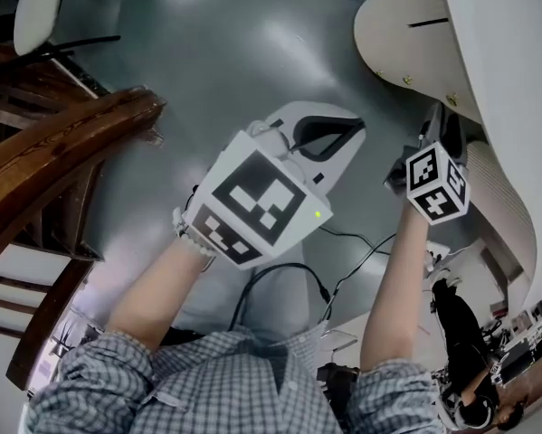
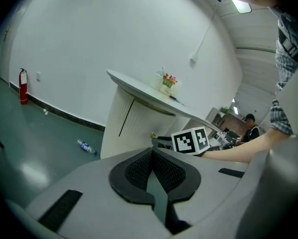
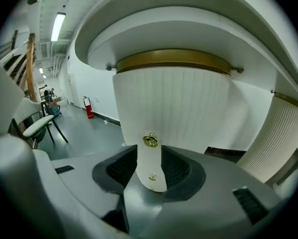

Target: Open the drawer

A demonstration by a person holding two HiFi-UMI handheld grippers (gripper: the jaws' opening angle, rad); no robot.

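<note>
A white cabinet (image 3: pixel 171 108) with a ribbed, curved front stands under a rounded white top (image 1: pixel 506 34). A small brass knob (image 3: pixel 149 140) sits on its front, with smaller brass fittings (image 3: pixel 152 177) below. My right gripper (image 3: pixel 149 159) points at this knob; its jaws are open, the knob just beyond the tips, and nothing is held. In the head view the right gripper (image 1: pixel 431 125) is close to the cabinet wall (image 1: pixel 497 197). My left gripper (image 1: pixel 329 138) hangs over the grey floor, left of the cabinet. Its pads (image 2: pixel 139 166) meet at the tips on nothing.
A dark wooden table and chairs (image 1: pixel 62 152) stand at the left. A plastic bottle (image 2: pixel 87 147) lies on the floor by the cabinet. Black cables (image 1: pixel 343 242) run across the floor near my feet. A fire extinguisher (image 2: pixel 23 86) stands by the far wall.
</note>
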